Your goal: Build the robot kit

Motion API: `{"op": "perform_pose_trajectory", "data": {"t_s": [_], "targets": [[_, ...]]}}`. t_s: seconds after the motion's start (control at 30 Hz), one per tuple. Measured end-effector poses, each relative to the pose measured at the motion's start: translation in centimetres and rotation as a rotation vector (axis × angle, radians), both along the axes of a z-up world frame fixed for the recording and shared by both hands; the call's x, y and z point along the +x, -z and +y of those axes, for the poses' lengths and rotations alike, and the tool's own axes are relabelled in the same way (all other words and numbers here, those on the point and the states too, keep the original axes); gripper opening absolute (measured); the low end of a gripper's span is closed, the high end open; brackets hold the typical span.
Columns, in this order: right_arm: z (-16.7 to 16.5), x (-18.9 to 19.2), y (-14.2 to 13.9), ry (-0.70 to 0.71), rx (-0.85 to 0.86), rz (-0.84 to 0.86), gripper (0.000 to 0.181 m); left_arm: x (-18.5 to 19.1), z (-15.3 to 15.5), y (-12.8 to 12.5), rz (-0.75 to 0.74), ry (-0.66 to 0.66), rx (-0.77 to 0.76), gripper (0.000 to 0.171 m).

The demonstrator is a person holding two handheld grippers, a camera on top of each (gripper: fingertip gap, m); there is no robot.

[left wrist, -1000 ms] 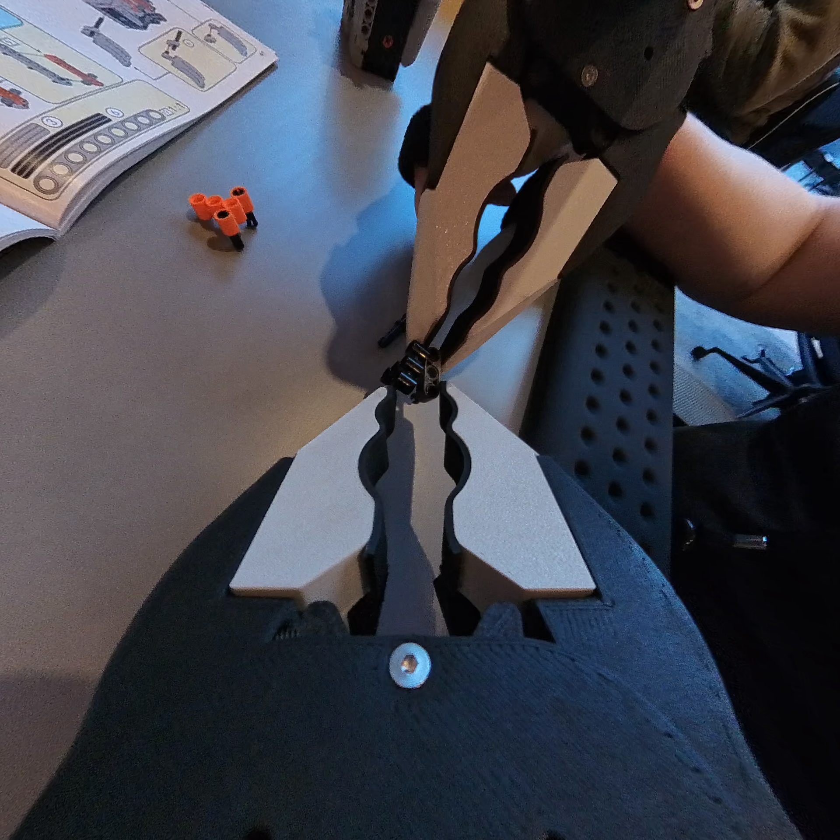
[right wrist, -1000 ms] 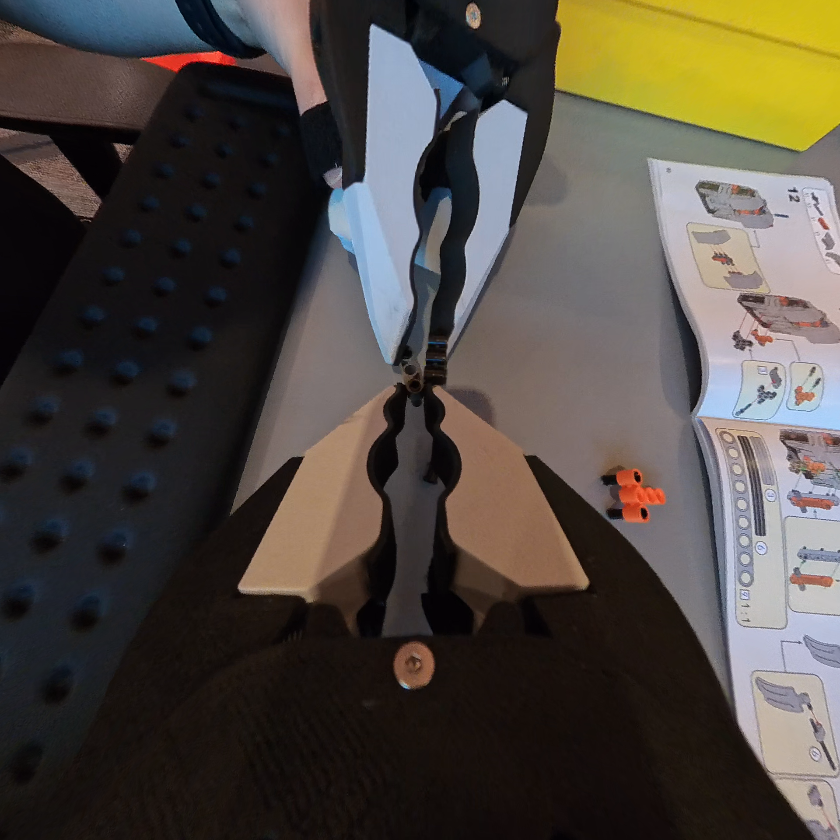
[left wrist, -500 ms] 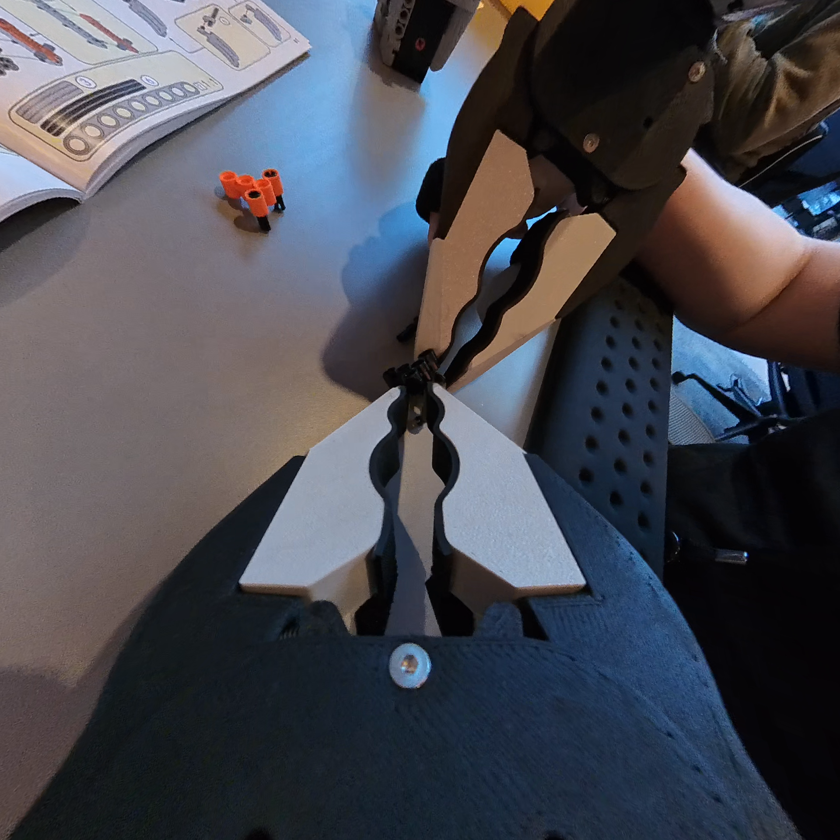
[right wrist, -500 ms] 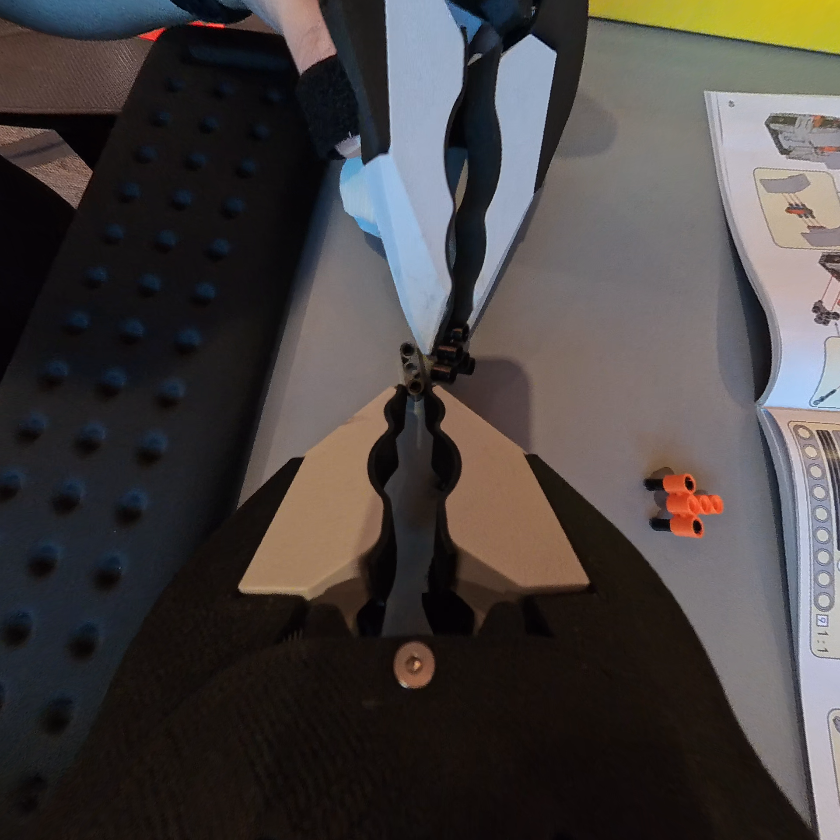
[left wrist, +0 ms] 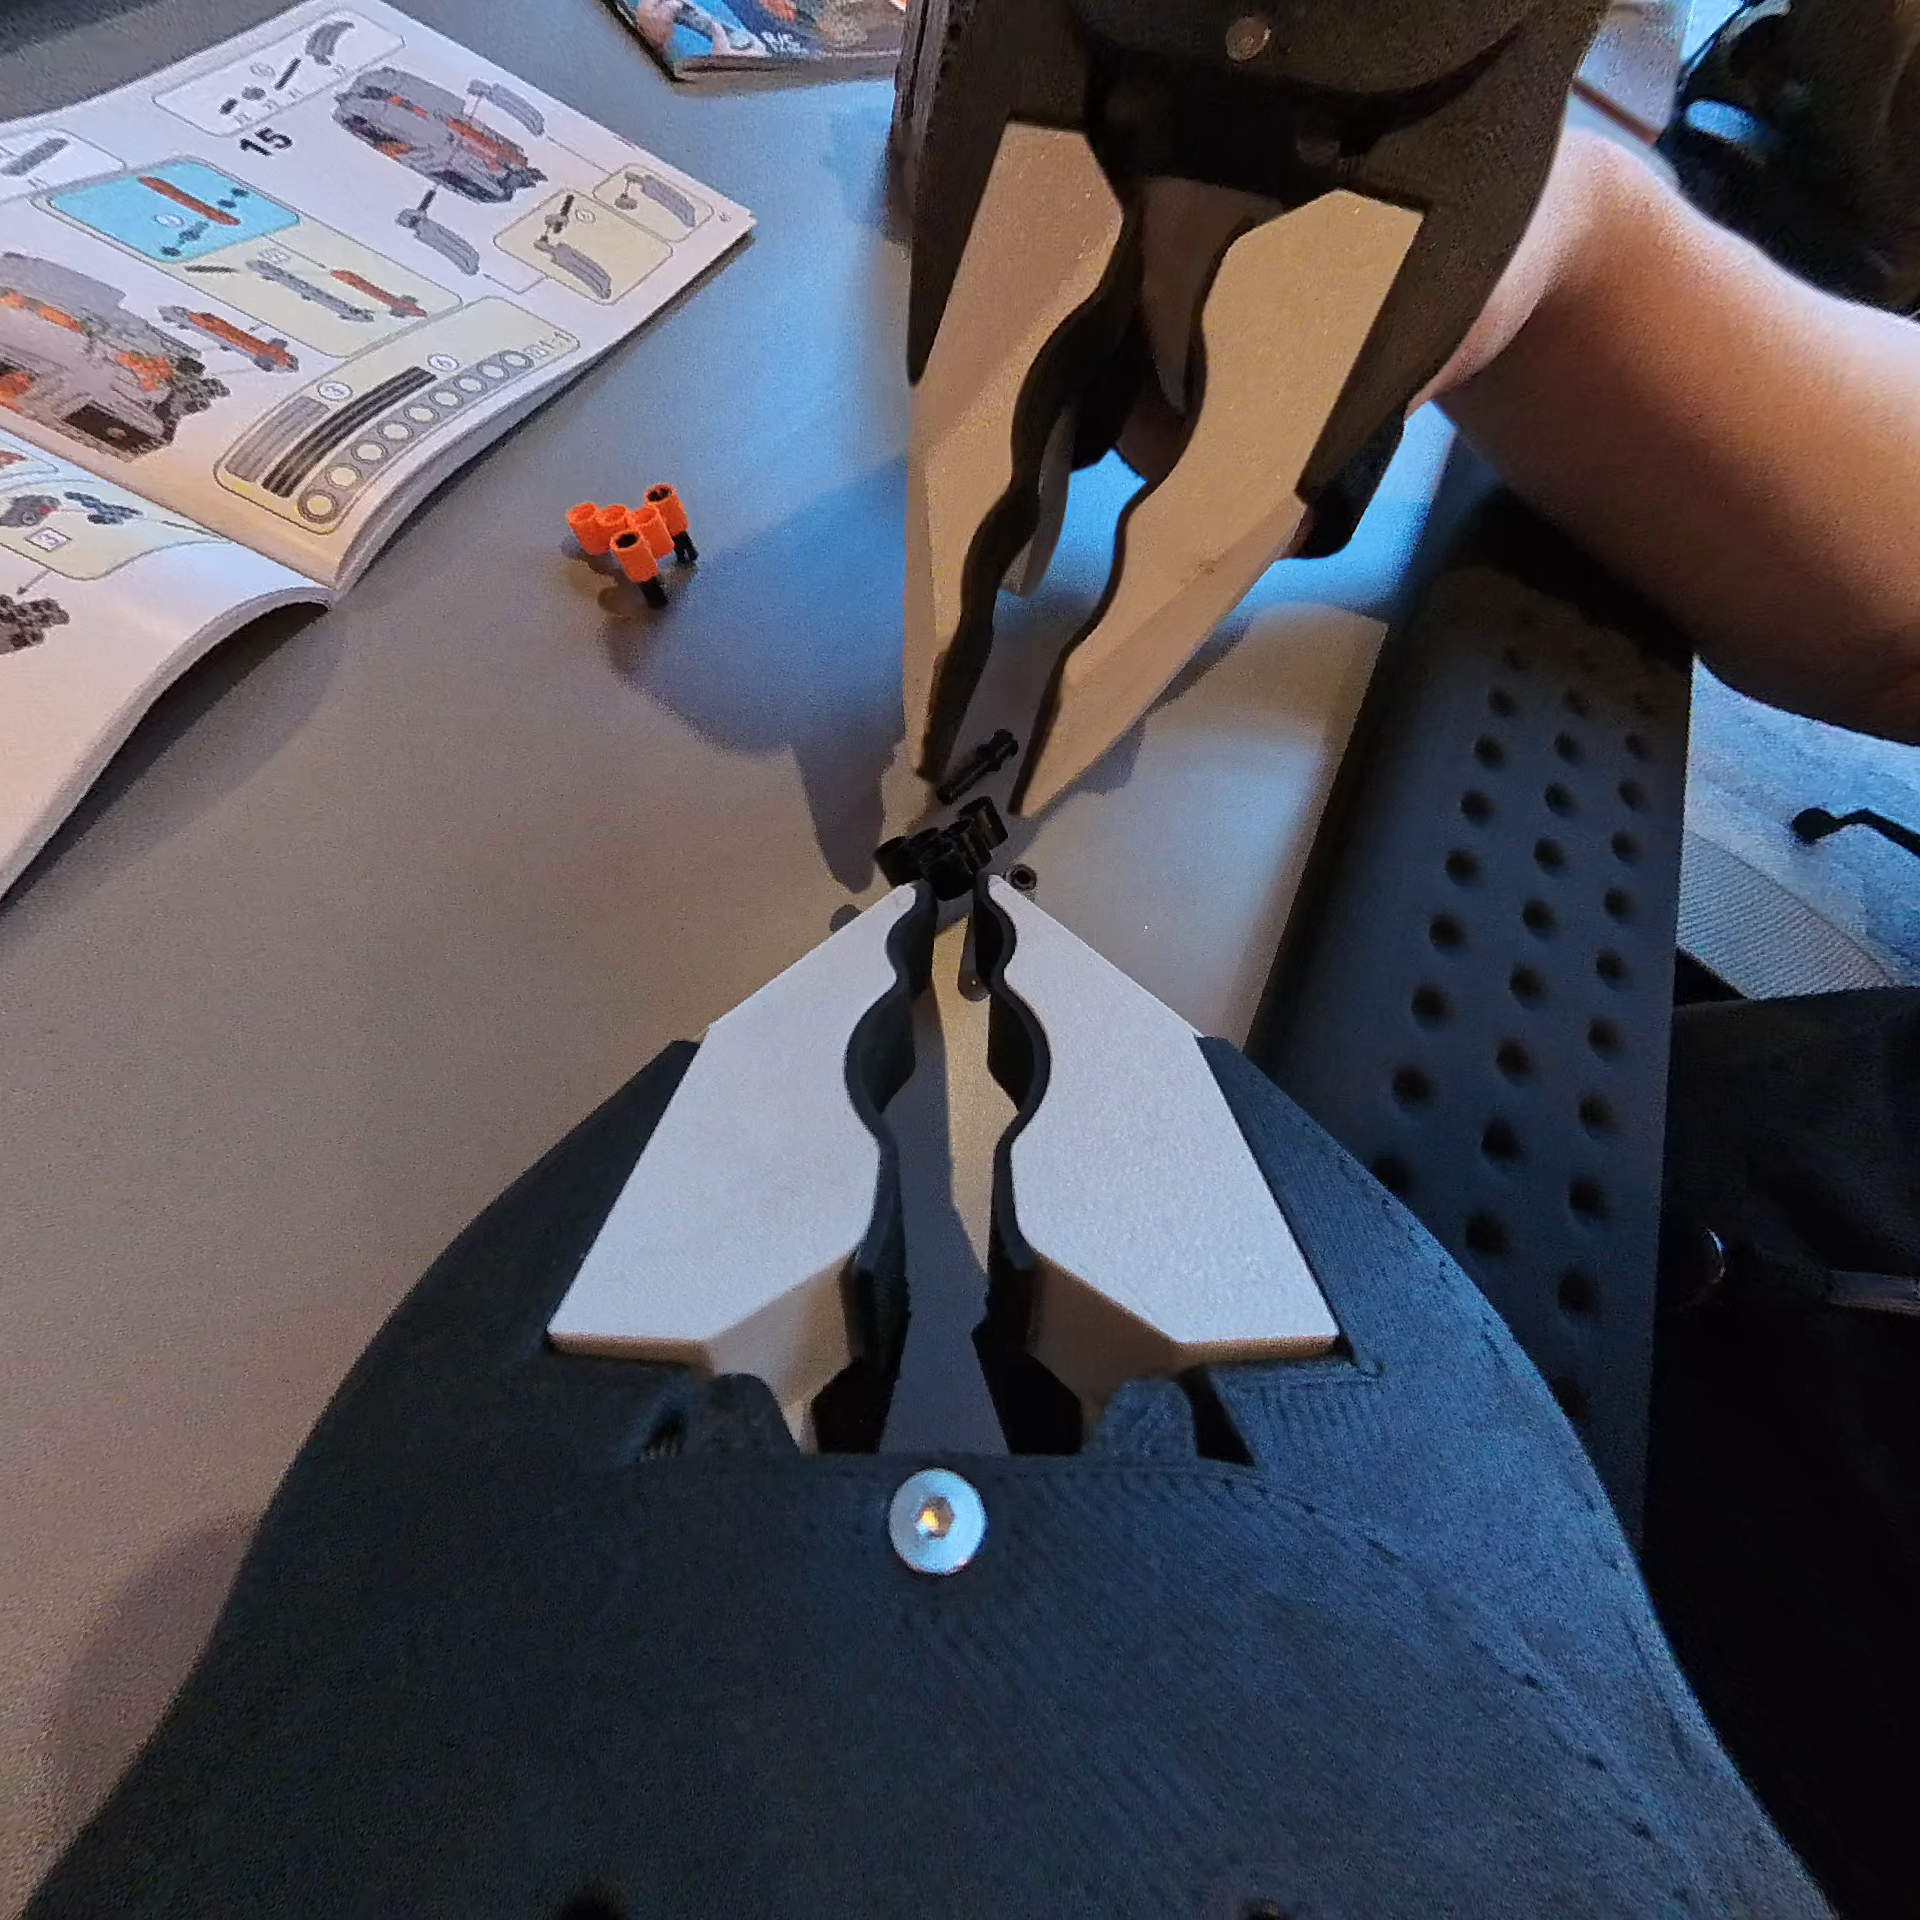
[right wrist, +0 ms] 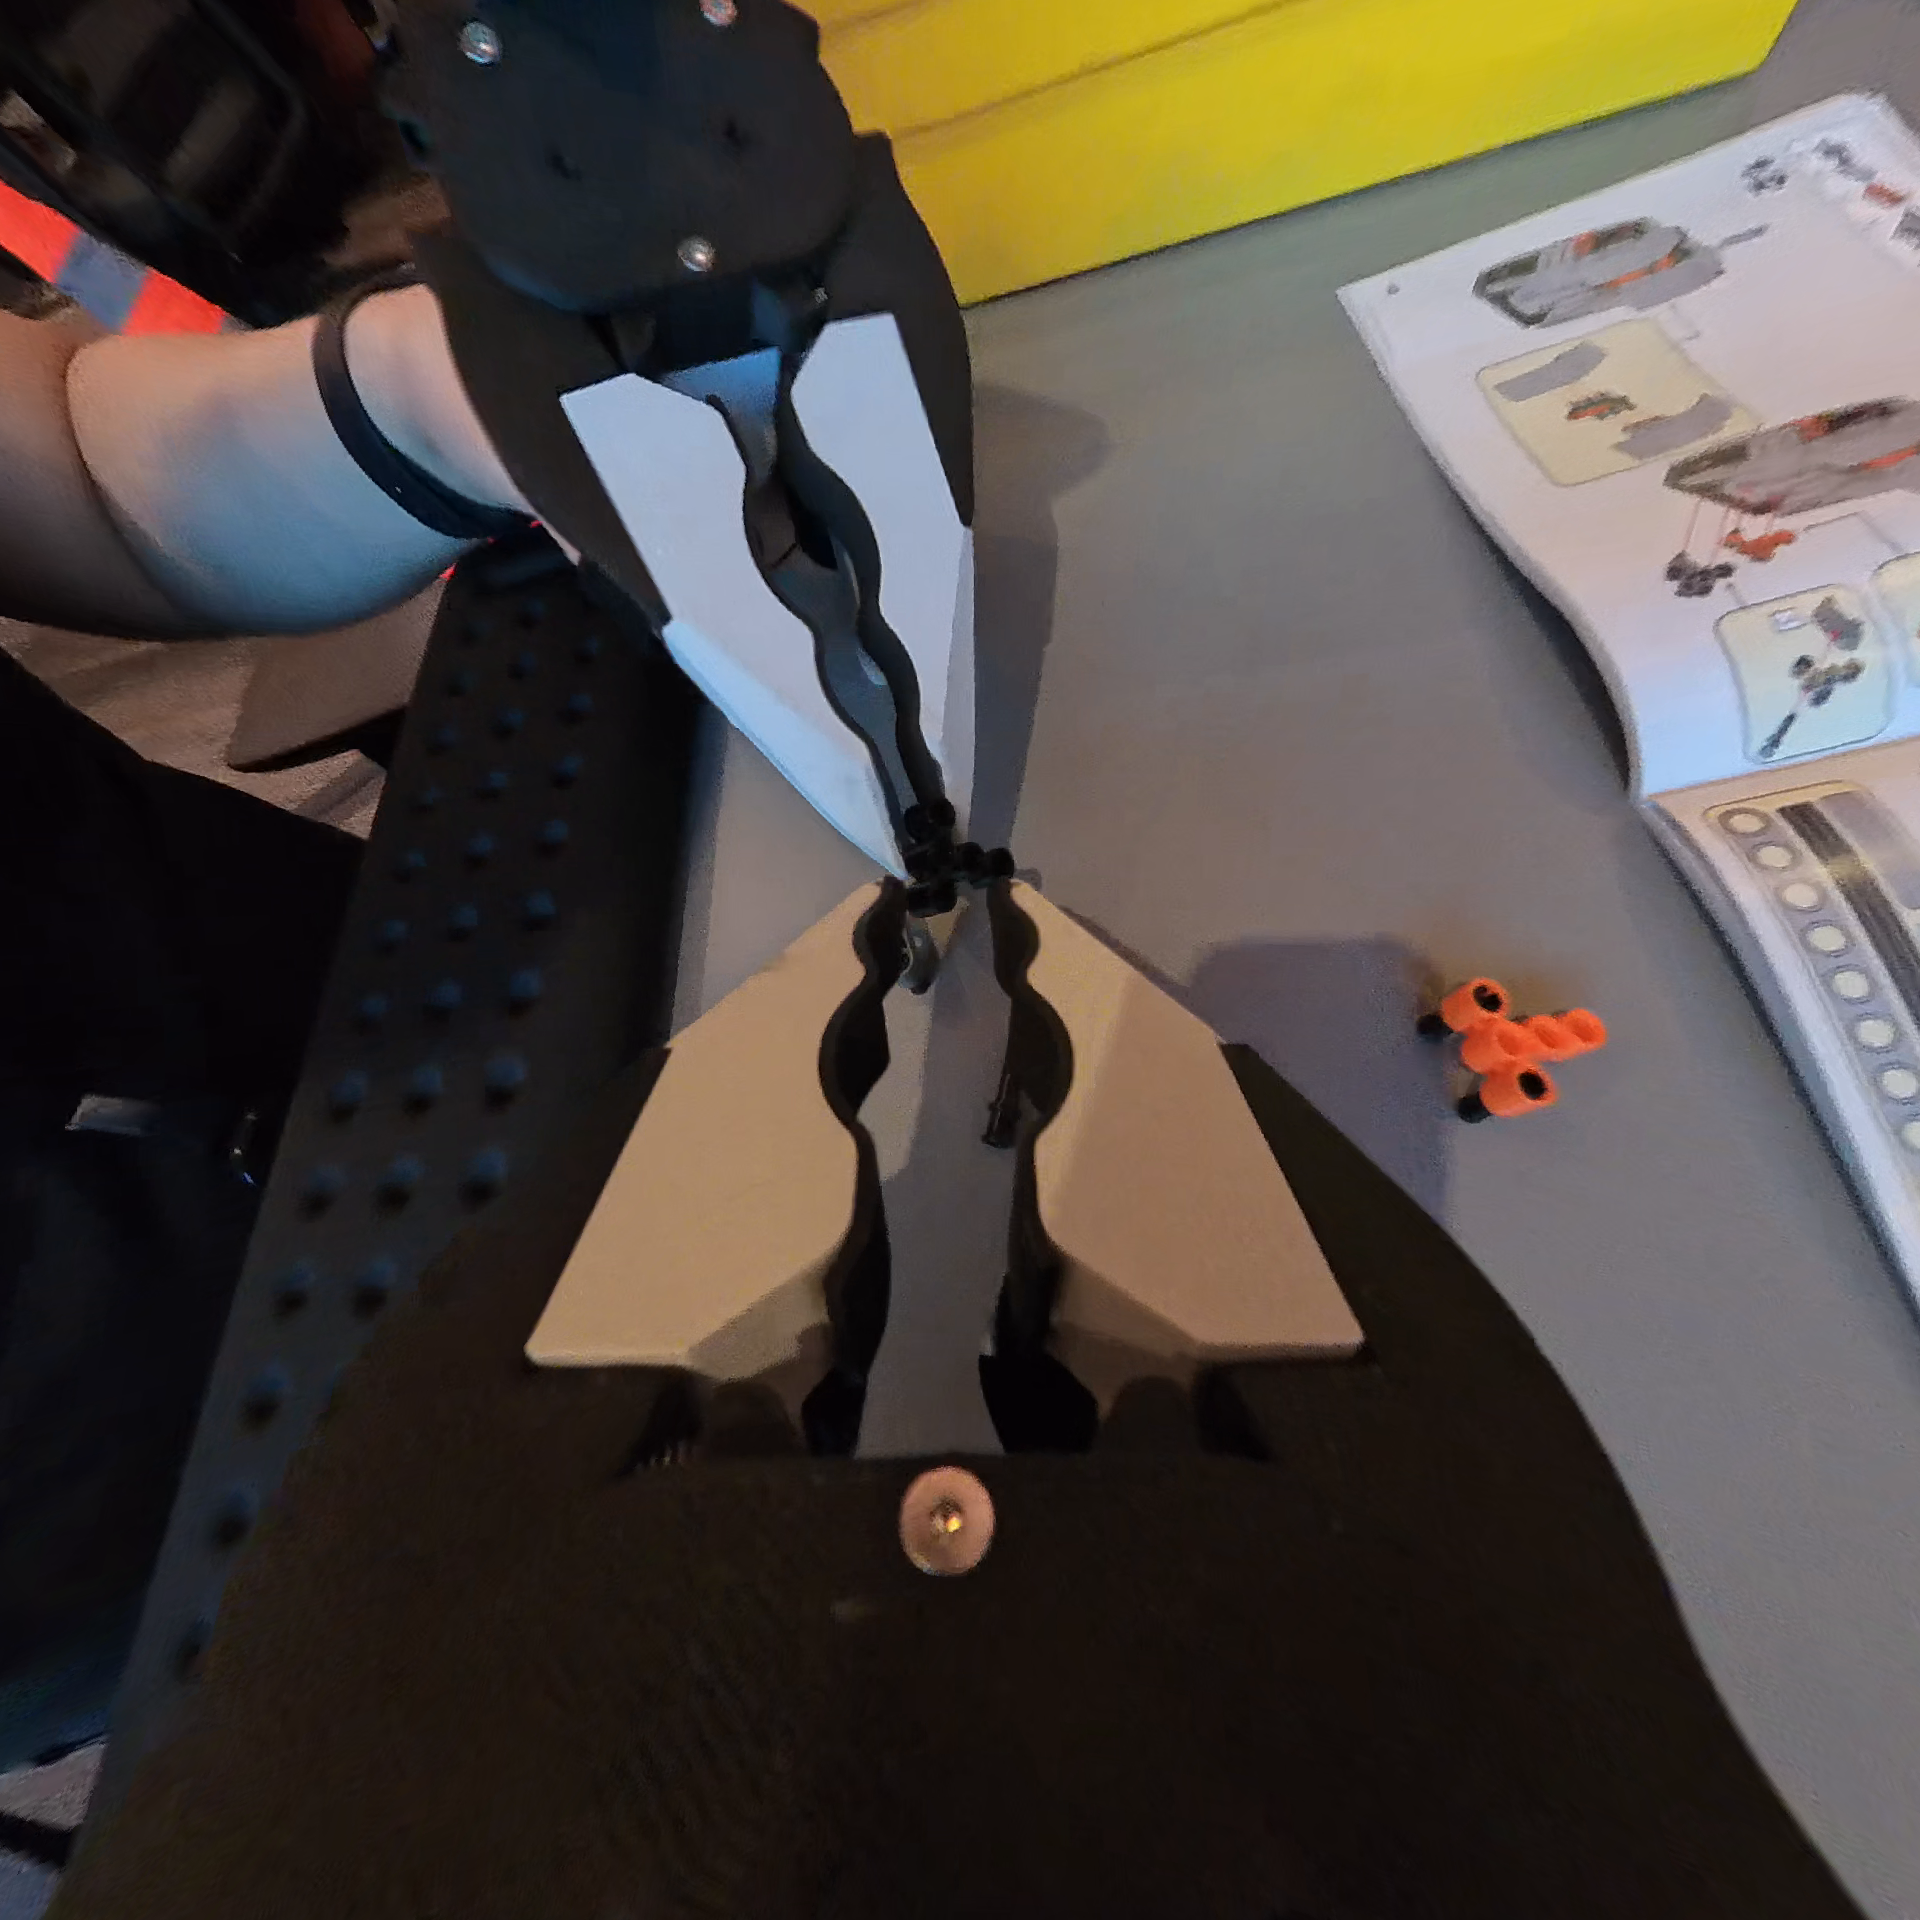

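Observation:
My left gripper [left wrist: 948, 894] is shut on a small black connector piece [left wrist: 940, 852] and holds it just above the grey table [left wrist: 416, 935]. In the right wrist view the left gripper [right wrist: 930, 842] comes in from the top with the same black piece [right wrist: 951, 862] at its tips. My right gripper [right wrist: 948, 896] is open and empty, its tips on either side of that piece. In the left wrist view the right gripper [left wrist: 971, 779] points down with its jaws apart. A loose black pin [left wrist: 977, 764] lies on the table between its fingers, also in the right wrist view [right wrist: 1003, 1107].
An orange connector cluster [left wrist: 634, 530] [right wrist: 1507, 1049] lies on the table near an open instruction booklet [left wrist: 260, 312] [right wrist: 1714, 520]. A black perforated panel [left wrist: 1507, 987] [right wrist: 468, 935] runs along the table edge. A yellow box [right wrist: 1247, 125] stands at the back. Less than 4 cm separates the two grippers' tips.
My right gripper has opened and let go of the black piece, which stays in the left gripper. Both grippers have drawn back a little from the table.

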State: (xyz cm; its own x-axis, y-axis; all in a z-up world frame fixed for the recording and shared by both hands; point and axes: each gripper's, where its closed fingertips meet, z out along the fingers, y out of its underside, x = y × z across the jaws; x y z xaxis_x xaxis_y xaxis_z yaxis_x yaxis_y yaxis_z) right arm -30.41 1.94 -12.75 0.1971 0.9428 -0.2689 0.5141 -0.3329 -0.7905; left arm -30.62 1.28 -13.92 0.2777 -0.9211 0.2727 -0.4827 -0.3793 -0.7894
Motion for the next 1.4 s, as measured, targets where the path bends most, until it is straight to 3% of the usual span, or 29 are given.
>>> {"op": "perform_pose_trajectory", "data": {"t_s": [0.23,0.37,0.47,0.67,0.9,1.07,1.27,1.4], "targets": [[-0.1,-0.8,0.7,0.031,-0.072,-0.007,0.007,-0.2,0.3,0.3,0.051,-0.017,0.078,0.003],[-0.2,-0.7,0.5,0.014,-0.011,-0.021,0.006,-0.1,0.2,0.2,0.050,-0.019,0.079,0.003],[0.2,-0.5,0.1,0.015,0.098,-0.034,0.006,-0.5,0.4,0.1,0.061,-0.036,0.052,0.016],[0.7,-0.7,-2.2,-0.020,0.519,-0.043,0.006,-1.1,0.4,-2.1,-0.008,-0.060,0.028,0.017],[-0.5,-1.5,-5.2,-0.079,0.928,-0.033,0.006,-0.8,-0.7,-7.3,-0.365,0.004,-0.301,0.027],[-2.1,-1.9,-7.4,-0.085,0.974,0.077,0.005,-1.2,-0.5,-9.1,-0.542,0.028,-0.395,0.023],[-4.3,-1.9,-10.6,-0.062,0.933,0.282,0.005,-0.9,-3.6,-12.4,-0.776,0.250,-0.483,0.012],[-4.4,-1.7,-11.2,-0.056,0.906,0.327,0.006,-0.6,-3.4,-12.8,-0.829,0.234,-0.449,0.006]]}}
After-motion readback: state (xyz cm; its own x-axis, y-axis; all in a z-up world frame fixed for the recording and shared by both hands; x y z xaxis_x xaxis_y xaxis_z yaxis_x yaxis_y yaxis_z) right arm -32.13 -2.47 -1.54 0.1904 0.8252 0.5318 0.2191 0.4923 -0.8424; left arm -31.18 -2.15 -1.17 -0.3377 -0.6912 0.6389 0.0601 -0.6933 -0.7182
